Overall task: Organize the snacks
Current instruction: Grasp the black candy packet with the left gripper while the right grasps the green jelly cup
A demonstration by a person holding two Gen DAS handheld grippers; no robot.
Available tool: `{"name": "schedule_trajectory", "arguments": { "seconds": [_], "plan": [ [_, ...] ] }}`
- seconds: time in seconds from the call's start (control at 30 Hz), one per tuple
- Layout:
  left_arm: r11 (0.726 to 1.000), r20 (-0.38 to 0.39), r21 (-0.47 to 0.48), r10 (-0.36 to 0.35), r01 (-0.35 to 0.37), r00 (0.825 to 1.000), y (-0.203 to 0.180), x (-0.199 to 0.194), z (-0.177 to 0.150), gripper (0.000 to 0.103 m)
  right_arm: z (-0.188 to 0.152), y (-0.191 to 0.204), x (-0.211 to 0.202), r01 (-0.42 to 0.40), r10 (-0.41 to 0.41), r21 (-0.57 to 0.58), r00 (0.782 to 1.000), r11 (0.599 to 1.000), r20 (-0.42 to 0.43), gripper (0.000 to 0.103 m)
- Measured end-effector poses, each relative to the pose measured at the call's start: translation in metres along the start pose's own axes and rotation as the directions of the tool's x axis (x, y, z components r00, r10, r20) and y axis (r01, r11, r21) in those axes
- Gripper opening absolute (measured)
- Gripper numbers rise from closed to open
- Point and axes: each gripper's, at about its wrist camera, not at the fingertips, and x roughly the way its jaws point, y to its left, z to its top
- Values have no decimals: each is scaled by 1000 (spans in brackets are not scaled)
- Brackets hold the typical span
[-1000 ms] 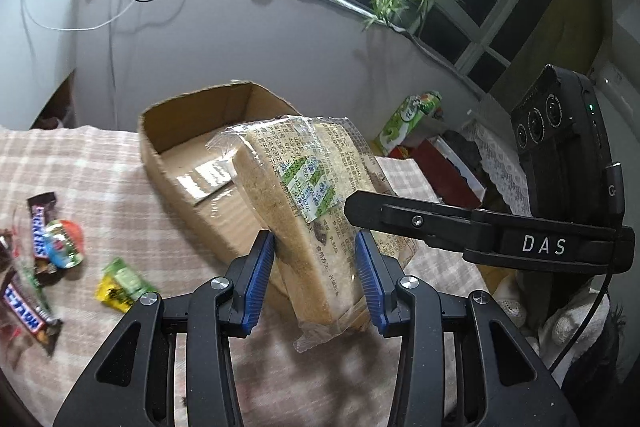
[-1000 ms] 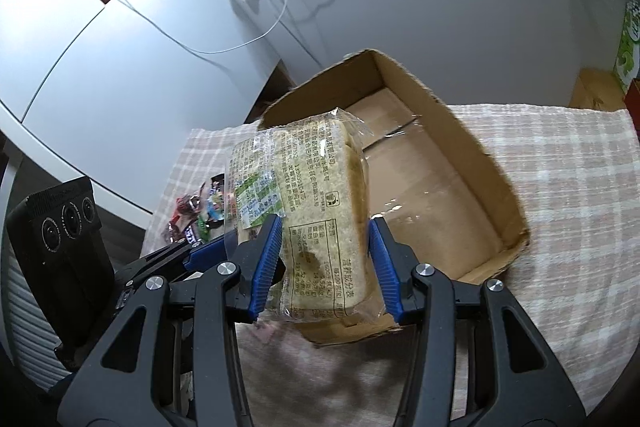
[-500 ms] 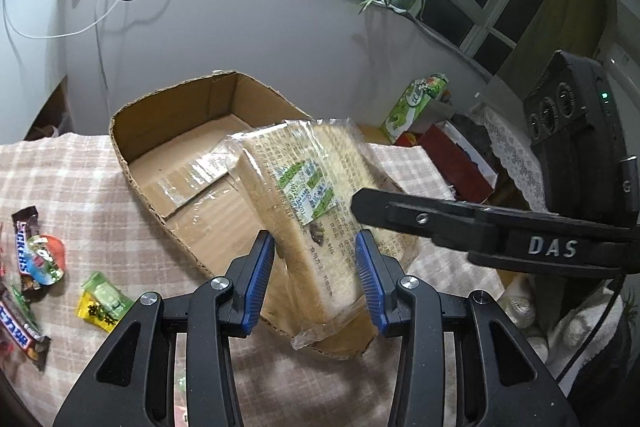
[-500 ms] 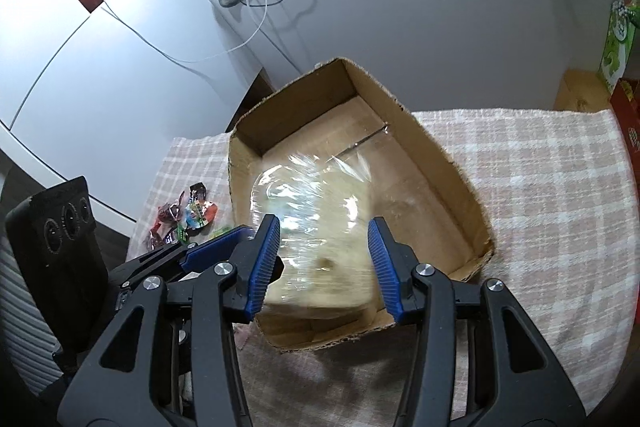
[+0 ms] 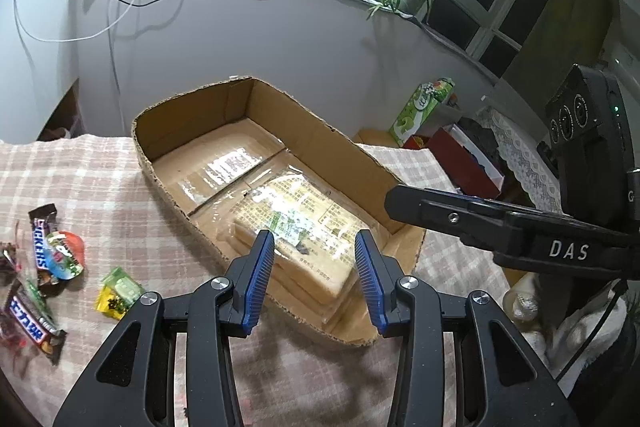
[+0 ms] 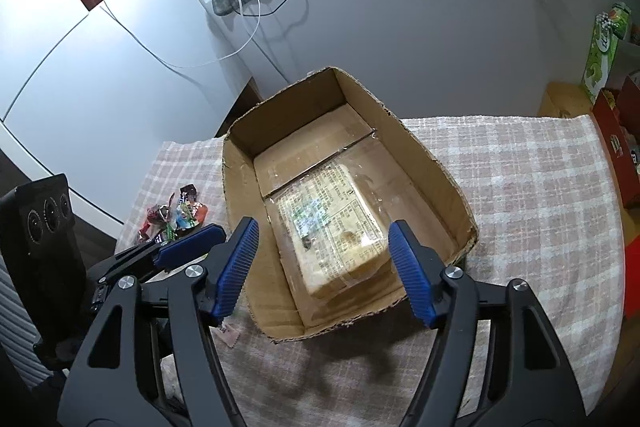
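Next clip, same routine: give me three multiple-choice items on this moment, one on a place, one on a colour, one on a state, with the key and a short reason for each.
1. Where does the wrapped bread lie?
A. On the checked cloth beside the box
B. Flat in the cardboard box, at its near end
C. On the windowsill

2. What colour are the pads on the jaws?
A. Blue
B. Red
C. White

3. How does the right gripper stand?
A. Shut on the bread
B. Shut on a candy bar
C. Open, holding nothing

Key: 1 B, the loaf rests on the box floor within its walls. 2 A, both wrist views show blue ribbed pads. 3 C, its jaws are spread wide above the box, clear of the loaf.
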Motion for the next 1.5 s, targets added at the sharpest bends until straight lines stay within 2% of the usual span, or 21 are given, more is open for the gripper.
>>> {"name": "schedule_trajectory", "arguments": {
  "seconds": [0.23, 0.27, 0.33, 0.4, 0.57, 0.7, 0.9, 1.17, 1.23, 1.3, 1.5],
  "plan": [
    [999, 20, 41, 2, -3, 1000, 1, -22, -10, 43, -16, 15, -13, 31, -29, -41, 998, 999, 63, 83],
    [999, 27, 44, 8, -9, 1000, 3, -26, -11, 45, -19, 18, -15, 25, -22, -48, 998, 999, 66, 83],
    [999, 50, 48, 24, -26, 998, 10, -38, -17, 57, -26, 25, -17, 10, -6, -61, 997, 998, 72, 83],
    [998, 64, 53, 42, -45, 997, 18, -49, -23, 61, -34, 33, -20, 1, 5, -82, 997, 997, 75, 83],
    [995, 65, 14, 97, -98, 993, 54, -83, -42, 61, -54, 54, -24, 40, -31, -143, 997, 989, 70, 83],
    [989, 60, 4, 145, -146, 988, 75, -108, -59, 61, -68, 65, -21, 19, -13, -168, 999, 986, 35, 85],
    [980, 35, -5, 199, -199, 979, 99, -129, -89, 61, -91, 92, -16, 28, -28, -275, 1000, 961, 5, 85],
    [974, -42, 46, 222, -220, 974, 114, -119, -116, 60, -109, 128, 3, -45, 15, -362, 996, 931, -85, 85],
    [974, -64, 72, 218, -213, 974, 115, -116, -120, 48, -114, 139, 10, -57, 16, -386, 994, 921, -108, 85],
    [973, -90, 100, 216, -207, 972, 117, -111, -121, 43, -120, 151, 19, -72, 15, -421, 990, 904, -138, 79],
    [961, -137, 193, 226, -198, 964, 120, -98, -122, 42, -131, 182, 50, -102, -6, -506, 978, 856, -208, 74]
  ]
}}
